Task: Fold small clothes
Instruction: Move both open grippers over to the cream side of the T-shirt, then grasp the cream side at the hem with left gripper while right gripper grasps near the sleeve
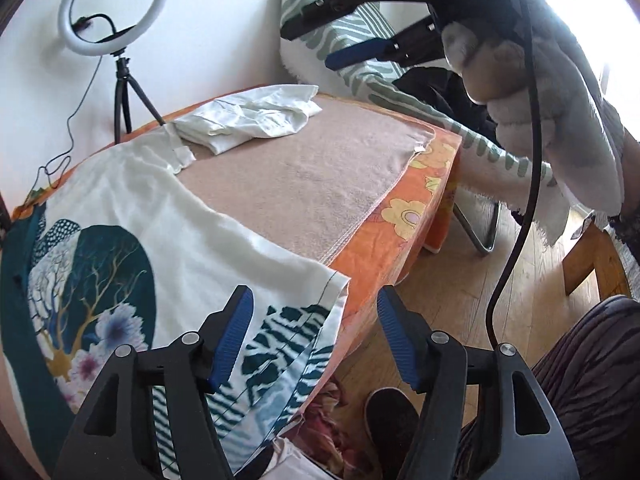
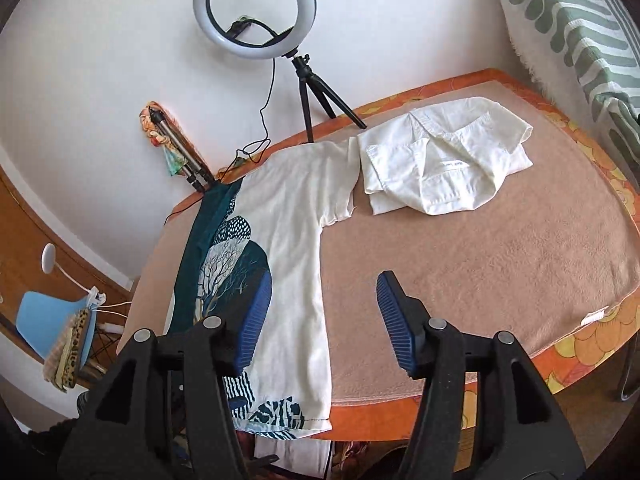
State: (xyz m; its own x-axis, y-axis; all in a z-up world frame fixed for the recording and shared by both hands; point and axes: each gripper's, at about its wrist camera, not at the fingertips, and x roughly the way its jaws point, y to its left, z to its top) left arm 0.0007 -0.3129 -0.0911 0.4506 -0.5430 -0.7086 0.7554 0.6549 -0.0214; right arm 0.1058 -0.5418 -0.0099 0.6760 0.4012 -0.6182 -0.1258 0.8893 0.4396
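A printed T-shirt [image 2: 288, 232] lies spread flat on the worktop [image 2: 480, 264], which is covered with a beige towel over an orange flowered cloth. The shirt is white with a teal tree-and-flower print, and its hem hangs at the near edge of the worktop. A folded white shirt [image 2: 440, 168] rests at the far side, just beside the printed T-shirt's sleeve.

The left tool [image 1: 316, 340] hovers over the hem corner of the T-shirt at the worktop's edge, its blue pads apart with nothing clamped between them. The right tool [image 2: 324, 320] hangs above the lower part of the T-shirt, its left pad over the print and its right pad over the bare towel; its pads also stand apart and hold nothing. A ring light [image 2: 256, 8] on a tripod stands behind the worktop against the wall.
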